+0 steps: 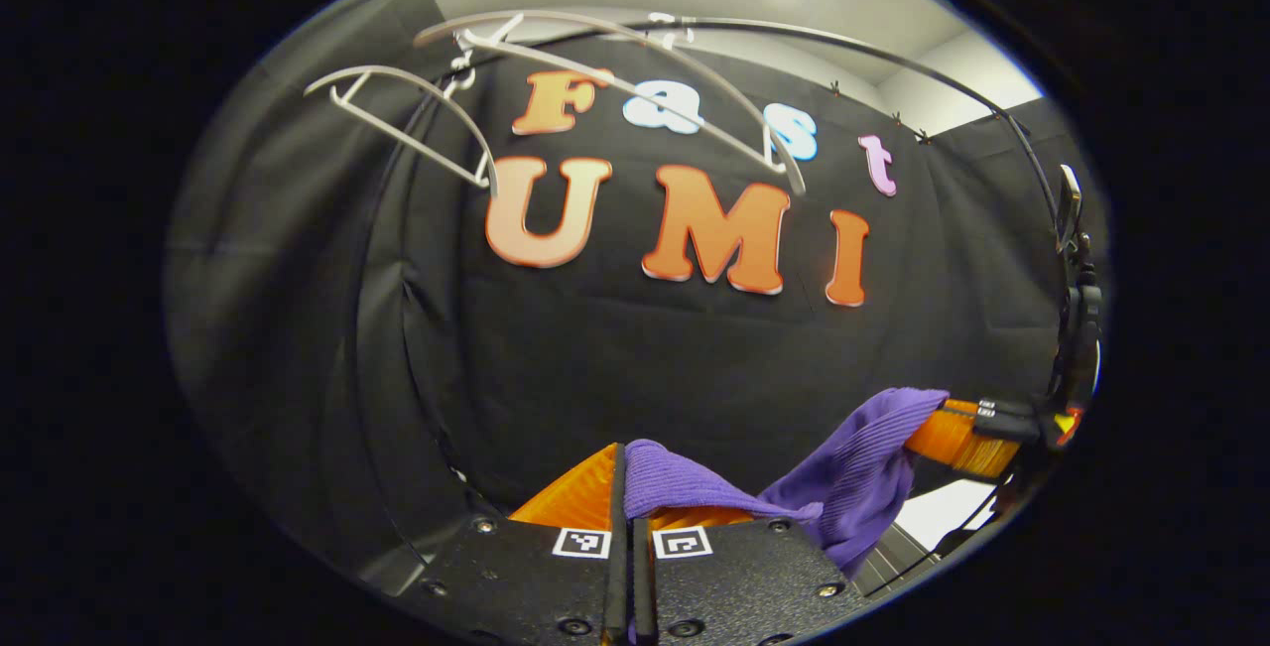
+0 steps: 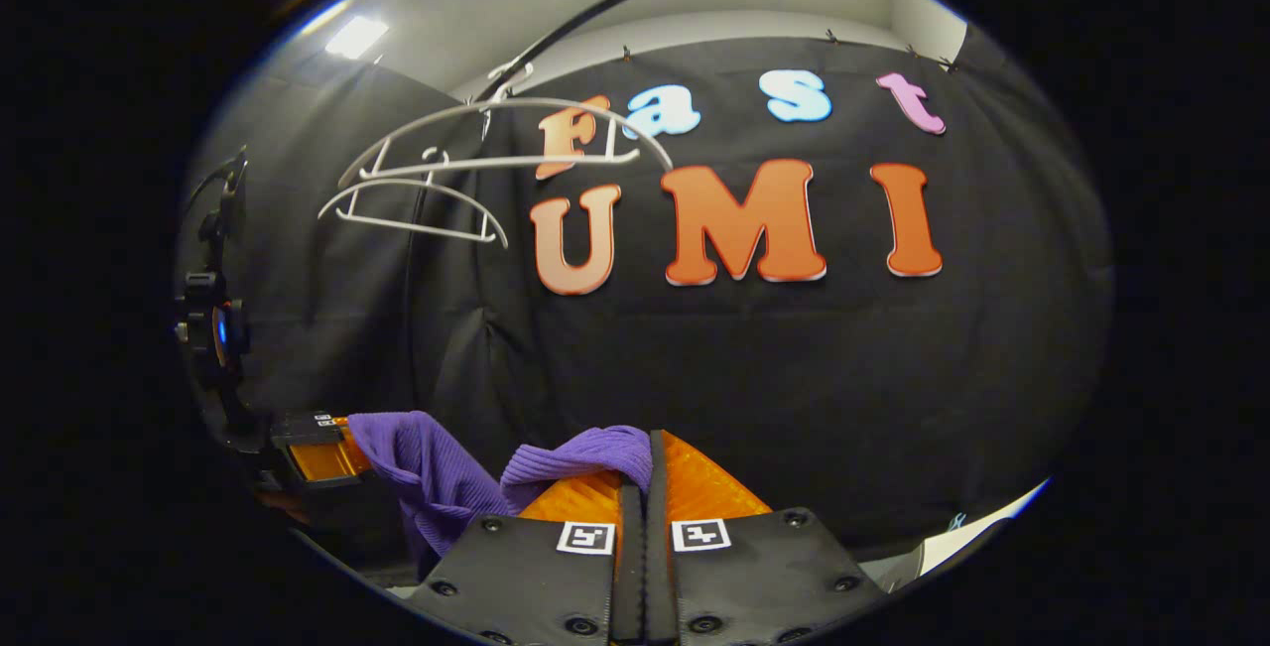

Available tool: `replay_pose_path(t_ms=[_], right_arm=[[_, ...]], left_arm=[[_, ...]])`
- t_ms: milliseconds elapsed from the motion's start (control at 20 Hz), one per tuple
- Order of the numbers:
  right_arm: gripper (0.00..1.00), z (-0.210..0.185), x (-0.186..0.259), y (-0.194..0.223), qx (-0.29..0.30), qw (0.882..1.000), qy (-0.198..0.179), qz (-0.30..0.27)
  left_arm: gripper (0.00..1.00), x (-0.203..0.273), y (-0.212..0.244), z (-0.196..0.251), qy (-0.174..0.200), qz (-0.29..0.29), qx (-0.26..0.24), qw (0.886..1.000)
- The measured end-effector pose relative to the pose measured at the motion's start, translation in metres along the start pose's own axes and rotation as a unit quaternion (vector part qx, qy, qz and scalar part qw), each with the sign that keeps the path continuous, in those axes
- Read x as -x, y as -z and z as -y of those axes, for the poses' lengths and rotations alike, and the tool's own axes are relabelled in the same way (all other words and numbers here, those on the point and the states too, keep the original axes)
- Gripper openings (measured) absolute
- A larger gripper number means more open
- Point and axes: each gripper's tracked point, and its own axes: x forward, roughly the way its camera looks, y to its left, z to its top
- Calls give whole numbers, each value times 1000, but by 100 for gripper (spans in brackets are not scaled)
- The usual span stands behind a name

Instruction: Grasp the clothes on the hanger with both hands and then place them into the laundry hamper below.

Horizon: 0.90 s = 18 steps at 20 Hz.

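Note:
A purple ribbed garment point(image 1: 853, 472) stretches between my two grippers, well below the hangers. In the left gripper view my left gripper point(image 1: 625, 472) is shut on one end of it, the cloth bunched over its fingers. The right gripper point(image 1: 957, 433) shows at the right, clamped on the other end. In the right gripper view my right gripper point(image 2: 645, 467) is shut on the purple garment point(image 2: 427, 462), and the left gripper point(image 2: 322, 452) holds its far end at the left. Two bare white hangers point(image 1: 417, 120) point(image 2: 476, 165) hang from a dark curved rail point(image 1: 873, 51).
The black cloth wall stands close behind the hangers. A pale strip of surface point(image 1: 948, 512) shows low at the right in the left gripper view, and a similar pale edge point(image 2: 982, 527) at the lower right in the right gripper view.

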Motion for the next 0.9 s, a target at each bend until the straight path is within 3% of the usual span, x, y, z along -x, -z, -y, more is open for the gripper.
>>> replay_pose_path(t_ms=[150, 300, 600, 750, 800, 850, 900], right_arm=[[8, 30, 2, 84, -29, 997, 34, -60], [8, 44, -8, 142, -49, 991, 57, -112], [8, 38, 18, 245, -42, 974, 66, -211], [11, 34, 19, 273, -36, 967, 63, -244], [8, 33, 20, 281, -33, 965, 65, -254], [22, 33, 24, 290, -28, 962, 64, -265], [28, 35, 26, 303, -21, 959, 68, -274]], left_arm=[[4, -16, 65, 10, -2, -56, 12, 998], [5, -15, 129, 21, 6, -110, 39, 993], [6, 6, 226, 21, -12, -201, 90, 975], [17, 9, 256, 9, -35, -227, 104, 968], [34, 13, 268, 7, -39, -239, 110, 964], [50, 17, 277, 5, -44, -252, 119, 959], [51, 19, 285, 3, -48, -265, 127, 955]])
